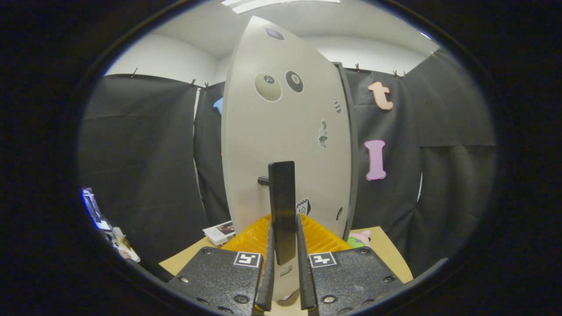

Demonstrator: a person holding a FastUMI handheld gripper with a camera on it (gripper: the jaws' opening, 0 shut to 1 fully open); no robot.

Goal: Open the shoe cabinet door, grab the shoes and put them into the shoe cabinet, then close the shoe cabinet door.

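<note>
Gripping the handle (pixel 282 206), the gripper (pixel 284 267) has its fingers clenched on it.
Door (pixel 281 140) at 12 o'clock; a steady pull along its arc seems best.

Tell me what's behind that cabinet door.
The door, whose handle the gripper pinches, hides the cabinet's inside. Past its lower edge an orange ribbed thing and a book peek out on the table.

Lab-type recording booth, not a home: black cloth (pixel 145 166) clipped up as walls w/ plain white room walls (pixel 175 57) + ceiling strip light (pixel 281 4) above; lone prop cabinet door (pixel 281 131) on tan surface (pixel 386 250); marker tags (pixel 322 260) on hand-held gripper (pixel 284 263).
</note>
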